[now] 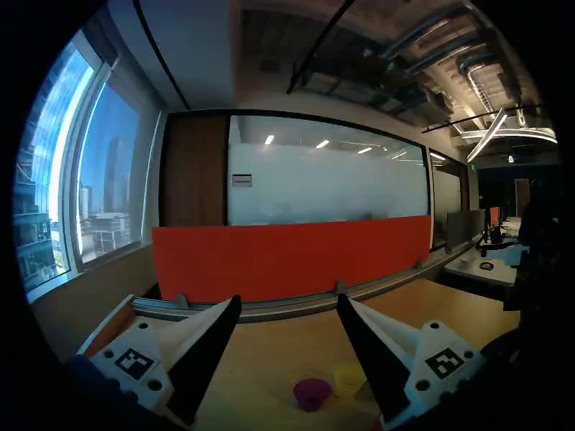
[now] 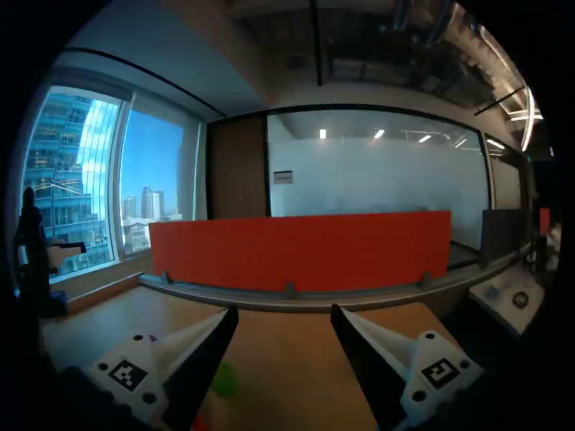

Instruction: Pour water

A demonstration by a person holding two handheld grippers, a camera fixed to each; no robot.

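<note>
In the left gripper view a purple cup (image 1: 312, 394) and a yellow cup (image 1: 349, 378) stand side by side on the wooden desk (image 1: 287, 352), low between the fingers. My left gripper (image 1: 287, 305) is open above and behind them, holding nothing. In the right gripper view my right gripper (image 2: 284, 316) is open over the desk (image 2: 287, 366), also with nothing between its fingers. A blurred green thing (image 2: 225, 379) lies just inside its left finger (image 2: 198, 359), and a small purple bit (image 2: 146, 337) peeks over that finger's base.
An orange divider panel (image 1: 287, 258) on a metal rail closes off the desk's far edge. Large windows (image 1: 79, 194) are on the left. Another desk with monitors (image 1: 481, 251) stands at the right. A dark stand (image 2: 32, 258) rises at the right gripper view's left edge.
</note>
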